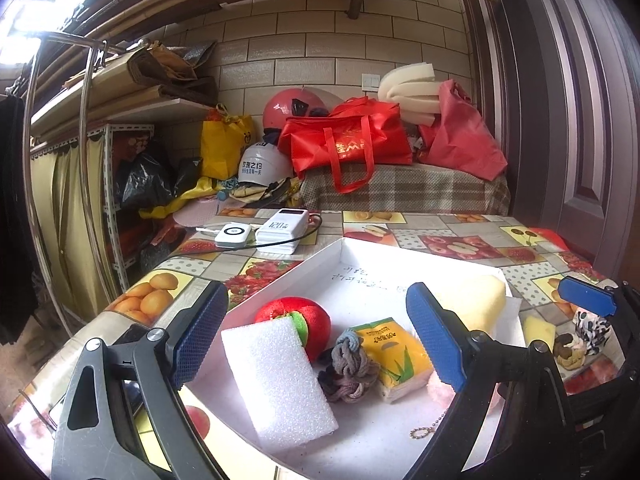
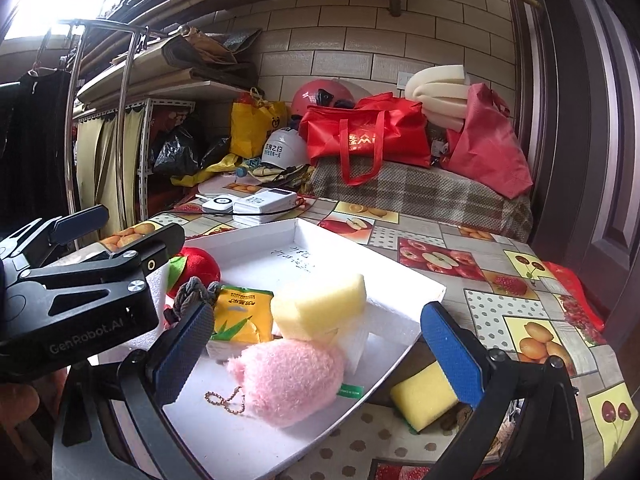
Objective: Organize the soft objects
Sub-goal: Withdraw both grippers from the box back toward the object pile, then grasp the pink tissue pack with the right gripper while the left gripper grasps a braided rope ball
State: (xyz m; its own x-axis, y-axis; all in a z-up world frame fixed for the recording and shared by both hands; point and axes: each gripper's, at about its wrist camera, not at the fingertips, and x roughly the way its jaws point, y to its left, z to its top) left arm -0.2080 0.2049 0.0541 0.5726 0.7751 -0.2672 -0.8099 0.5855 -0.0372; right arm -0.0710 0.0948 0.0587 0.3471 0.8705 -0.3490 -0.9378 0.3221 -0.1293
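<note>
Left wrist view: left tongs [image 1: 320, 344] stand wide, nothing between the pads, hovering over the near part of the white tray [image 1: 304, 264]. Inside the tray: white foam block [image 1: 276, 380] at the near-left, red plush apple [image 1: 296, 316] behind it, grey knotted cord [image 1: 352, 368], yellow tissue pack [image 1: 392, 356] and pale sponge [image 1: 480, 304] toward the far-right wall. Far half of the tray is bare (some handwriting there). Right tongs [image 1: 588, 300] show at the right edge, past the tray rim. Table [image 1: 460, 236] beyond the tray is clear up to the power bank [image 1: 282, 232].

Right wrist view: right tongs [image 2: 316, 344] also wide, empty, straddling the tray's [image 2: 400, 276] near-right rim. Pink plush [image 2: 292, 380] lies w/ its ball chain in the near corner, touching the pale sponge [image 2: 320, 304]. Yellow sponge [image 2: 424, 400] sits outside, just beside the rim, partly behind the right pad. Left tongs [image 2: 80, 280] crowd the tray's left side.
</note>
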